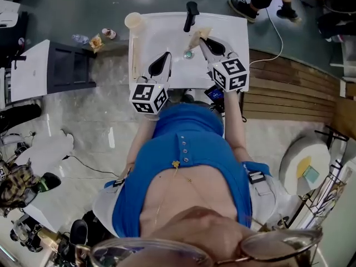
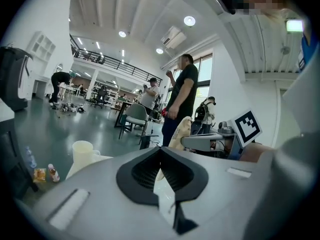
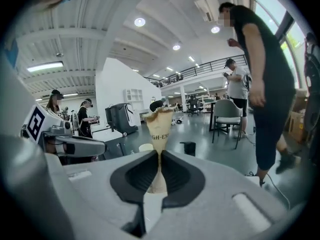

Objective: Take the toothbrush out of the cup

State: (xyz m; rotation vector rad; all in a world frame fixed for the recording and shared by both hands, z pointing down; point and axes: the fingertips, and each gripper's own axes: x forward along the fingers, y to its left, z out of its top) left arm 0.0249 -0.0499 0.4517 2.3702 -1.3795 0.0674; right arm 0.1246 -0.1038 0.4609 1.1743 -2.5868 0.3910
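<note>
A cream cup (image 1: 133, 21) with a handle stands on the far left corner of the white washbasin (image 1: 231, 32); it also shows in the left gripper view as the cup (image 2: 82, 152). No toothbrush shows in it. A pale thin stick (image 1: 134, 60) lies along the basin's left rim; I cannot tell what it is. My right gripper (image 1: 202, 41) (image 3: 159, 154) is shut on a beige printed paper packet (image 3: 159, 126) (image 1: 198, 35), held upright over the basin near the drain (image 1: 188, 54). My left gripper (image 1: 166, 58) (image 2: 161, 151) is shut with nothing in it, over the basin's left half.
A black faucet (image 1: 192, 14) stands at the basin's far edge. A dark cabinet (image 1: 69, 68) sits left of the basin, with small bottles (image 1: 95, 40) on the floor. Wooden decking (image 1: 289, 88) lies to the right. A person (image 3: 265, 84) stands beyond the basin near a chair (image 3: 227, 111).
</note>
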